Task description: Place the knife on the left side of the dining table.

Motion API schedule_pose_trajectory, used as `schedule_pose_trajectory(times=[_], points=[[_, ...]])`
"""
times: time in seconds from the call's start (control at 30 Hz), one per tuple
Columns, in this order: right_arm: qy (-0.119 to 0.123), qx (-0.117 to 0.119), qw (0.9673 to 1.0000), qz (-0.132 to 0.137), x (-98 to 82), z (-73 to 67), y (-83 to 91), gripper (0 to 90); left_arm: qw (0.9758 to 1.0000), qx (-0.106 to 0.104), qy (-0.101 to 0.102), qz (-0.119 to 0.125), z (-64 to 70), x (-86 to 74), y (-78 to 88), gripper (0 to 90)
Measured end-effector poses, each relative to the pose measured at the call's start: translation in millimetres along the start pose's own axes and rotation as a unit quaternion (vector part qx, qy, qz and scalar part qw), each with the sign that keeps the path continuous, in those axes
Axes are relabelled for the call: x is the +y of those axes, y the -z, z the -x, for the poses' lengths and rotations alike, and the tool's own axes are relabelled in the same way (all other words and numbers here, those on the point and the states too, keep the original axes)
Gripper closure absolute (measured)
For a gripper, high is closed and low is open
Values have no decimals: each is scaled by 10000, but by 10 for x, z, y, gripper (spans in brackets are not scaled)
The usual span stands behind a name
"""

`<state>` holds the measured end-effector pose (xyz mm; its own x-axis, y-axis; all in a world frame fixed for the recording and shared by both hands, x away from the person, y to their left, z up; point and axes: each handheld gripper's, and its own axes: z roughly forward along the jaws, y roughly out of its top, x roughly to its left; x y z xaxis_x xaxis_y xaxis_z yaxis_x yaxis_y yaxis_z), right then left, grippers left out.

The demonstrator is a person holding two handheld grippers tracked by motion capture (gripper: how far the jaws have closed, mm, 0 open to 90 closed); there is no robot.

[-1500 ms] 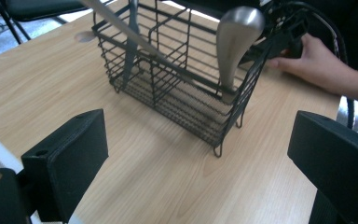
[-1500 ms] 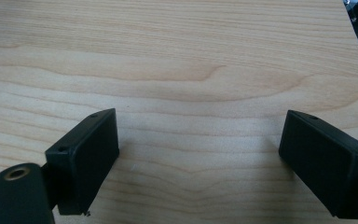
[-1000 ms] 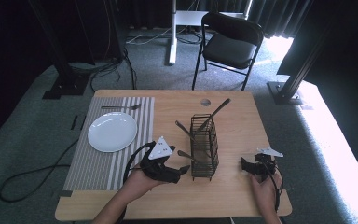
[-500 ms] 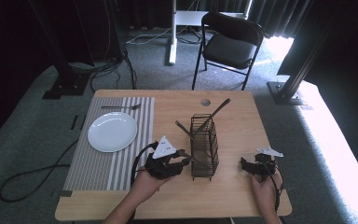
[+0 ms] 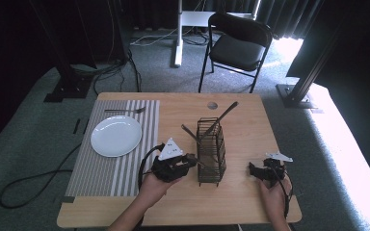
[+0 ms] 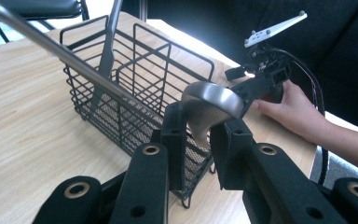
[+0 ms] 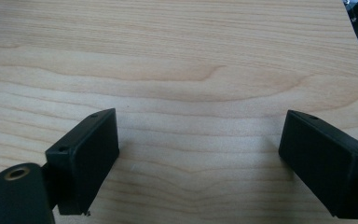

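The spoon [image 5: 191, 132] leans out of the black wire basket [image 5: 211, 151] mid-table; the left gripper [image 5: 189, 161] reaches it. In the left gripper view, the jaws have just been closing and pinch its shiny, smooth bowl [image 6: 209, 105]. Next, I think, lift slowly. In the right gripper view, the right gripper [image 7: 198, 156] gapes over bare wood.

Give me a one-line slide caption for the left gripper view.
Left tongs shut on a spoon's bowl beside the black wire basket.
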<state>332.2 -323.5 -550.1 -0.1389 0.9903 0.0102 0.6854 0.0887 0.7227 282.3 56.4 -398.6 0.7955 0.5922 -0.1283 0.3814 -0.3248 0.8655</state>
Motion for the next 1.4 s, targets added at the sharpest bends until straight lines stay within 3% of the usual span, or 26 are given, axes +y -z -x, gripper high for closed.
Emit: schedule_pose_trajectory(times=[0.57, 0.7, 0.97, 1.2, 1.4], points=[[0, 0, 10000, 0, 0, 0, 0, 114, 9994, 4, -273, 194, 136, 325, -299, 771], [0, 2, 10000, -4, 0, 1, 1, 114, 9990, 13, -355, 275, 162, 362, -363, 771], [-2, 1, 10000, -6, 0, 1, 1, 114, 9975, -233, -500, 438, 201, 417, -487, 767], [-2, -1, 10000, -5, 0, 1, 1, 114, 9960, -211, -690, 527, 262, 465, -597, 770], [-5, 0, 10000, 0, 0, 0, 1, 115, 9956, -222, -709, 573, 248, 486, -648, 775]])
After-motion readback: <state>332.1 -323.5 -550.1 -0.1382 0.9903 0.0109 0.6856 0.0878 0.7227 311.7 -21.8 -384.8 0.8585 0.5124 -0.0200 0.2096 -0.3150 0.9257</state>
